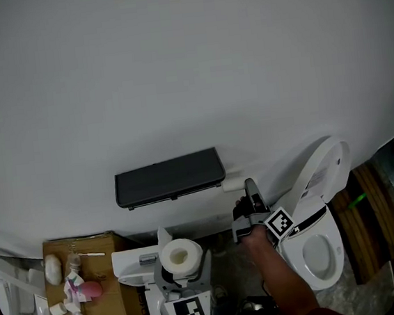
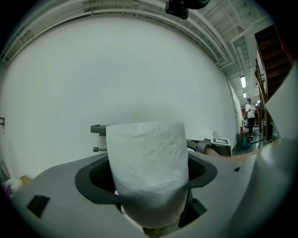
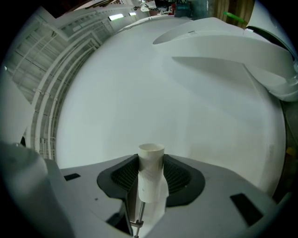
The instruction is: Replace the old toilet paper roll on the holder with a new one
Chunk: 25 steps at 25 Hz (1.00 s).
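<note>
The left claw [image 2: 150, 197] squeezes a fat white paper roll [image 2: 146, 153]; the right claw [image 3: 150, 179] squeezes a thin white cardboard tube [image 3: 151, 160].

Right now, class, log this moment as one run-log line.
left gripper: shut on roll | right gripper: shut on tube | holder: no roll

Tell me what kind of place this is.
Probably a mock bathroom inside a big hall: a toilet with its lid up, a dark wall-mounted paper holder beside it, and an industrial ceiling in the left gripper view.
</note>
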{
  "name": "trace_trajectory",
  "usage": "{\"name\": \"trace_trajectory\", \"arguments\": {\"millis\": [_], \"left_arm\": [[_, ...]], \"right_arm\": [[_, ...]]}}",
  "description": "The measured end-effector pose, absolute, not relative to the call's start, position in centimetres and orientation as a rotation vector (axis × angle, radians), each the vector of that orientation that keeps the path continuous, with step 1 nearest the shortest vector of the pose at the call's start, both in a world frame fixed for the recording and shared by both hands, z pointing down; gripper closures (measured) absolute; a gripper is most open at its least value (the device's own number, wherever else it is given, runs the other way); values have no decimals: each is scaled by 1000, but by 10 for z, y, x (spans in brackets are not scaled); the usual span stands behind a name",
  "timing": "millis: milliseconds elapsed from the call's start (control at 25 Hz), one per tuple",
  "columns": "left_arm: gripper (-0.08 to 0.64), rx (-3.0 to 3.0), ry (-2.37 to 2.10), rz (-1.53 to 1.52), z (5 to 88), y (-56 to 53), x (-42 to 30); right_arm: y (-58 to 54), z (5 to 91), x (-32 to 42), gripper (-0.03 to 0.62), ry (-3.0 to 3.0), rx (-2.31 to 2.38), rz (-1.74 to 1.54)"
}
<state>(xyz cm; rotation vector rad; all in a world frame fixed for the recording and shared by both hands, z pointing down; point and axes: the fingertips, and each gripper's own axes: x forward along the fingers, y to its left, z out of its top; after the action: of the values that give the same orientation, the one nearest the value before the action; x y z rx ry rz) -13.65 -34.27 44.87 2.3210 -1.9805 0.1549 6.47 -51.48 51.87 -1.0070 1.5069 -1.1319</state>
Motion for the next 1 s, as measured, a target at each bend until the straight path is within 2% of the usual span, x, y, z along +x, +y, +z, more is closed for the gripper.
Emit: {"name": "trace_trajectory", "arguments": {"millis": [160,320,560,680,1000], "left_arm": [[129,2340,-1959,154,449,-346,-126],[129,2352,-1948,159,450,-350,-118],[129,2367,-1947,202,456,-353,-109],[129,2372,-1943,214,460,-354,-105],[129,2393,-1898,236,471,-358,-88]], "right_arm": [[-502,505,77,417,1614,-1034,-1058],[-477,482,74,420,1939,-1241,-850],[-438,453,51,420,2512,-1773,-83],[-428,449,47,420,2626,-1901,162],[-404,448,51,420,2659,-1917,259]]}}
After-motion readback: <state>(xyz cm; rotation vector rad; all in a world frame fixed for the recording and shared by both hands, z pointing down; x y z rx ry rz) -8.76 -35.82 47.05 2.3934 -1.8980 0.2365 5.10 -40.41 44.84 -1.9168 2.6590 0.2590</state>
